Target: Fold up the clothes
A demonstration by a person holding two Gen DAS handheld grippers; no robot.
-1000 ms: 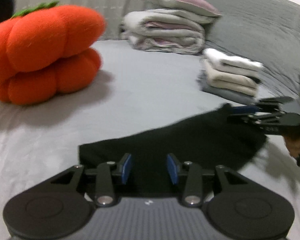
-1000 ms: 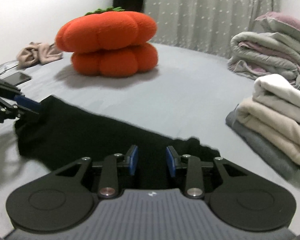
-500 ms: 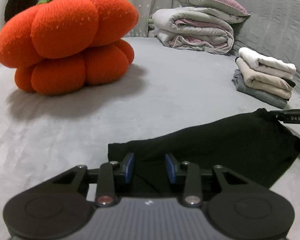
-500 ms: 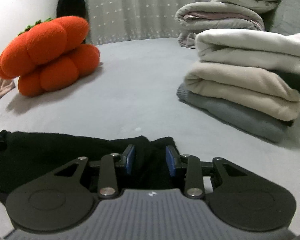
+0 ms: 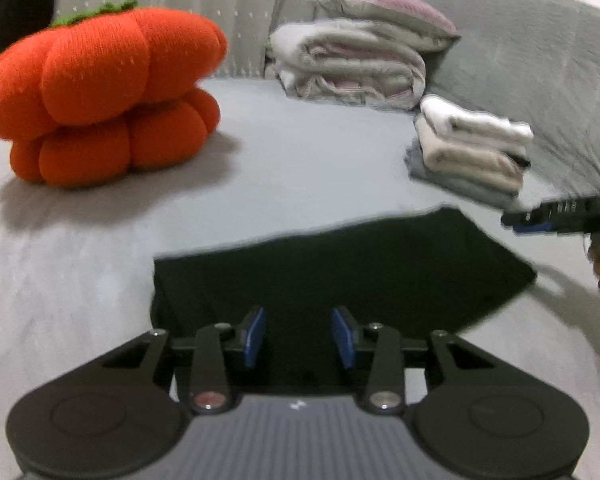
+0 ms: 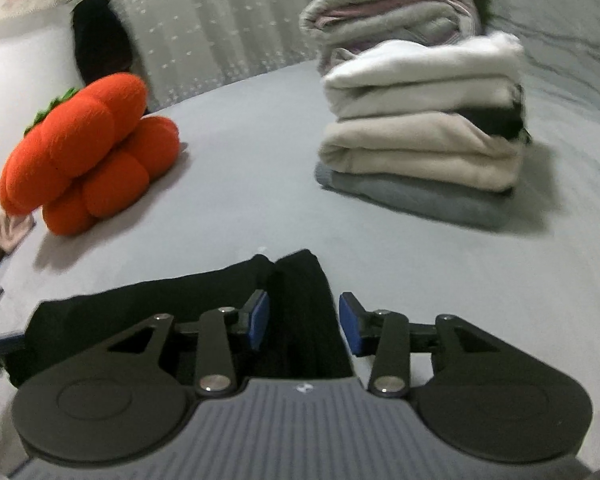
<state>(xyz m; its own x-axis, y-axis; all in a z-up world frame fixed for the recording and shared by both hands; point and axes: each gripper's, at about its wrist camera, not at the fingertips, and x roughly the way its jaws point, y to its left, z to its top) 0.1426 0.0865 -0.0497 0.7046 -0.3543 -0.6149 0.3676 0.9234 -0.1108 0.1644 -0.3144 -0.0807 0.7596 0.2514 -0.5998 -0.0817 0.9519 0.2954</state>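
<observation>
Both my left gripper (image 5: 298, 336) and right gripper (image 6: 304, 322) stand open, holding nothing, over the black garment (image 5: 340, 268) lying flat ahead: a fold is in hand, needing a fresh edge pinch

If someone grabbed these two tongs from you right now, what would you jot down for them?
Left tongs: open, over one end of the black garment, gripping nothing.
Right tongs: open, straddling its other end, where the cloth is bunched.
The garment lies flat on the grey bed.
Done: a pile of folded clothes sits nearby.
Left: finish folding the black piece, probably then add it to the pile.
</observation>
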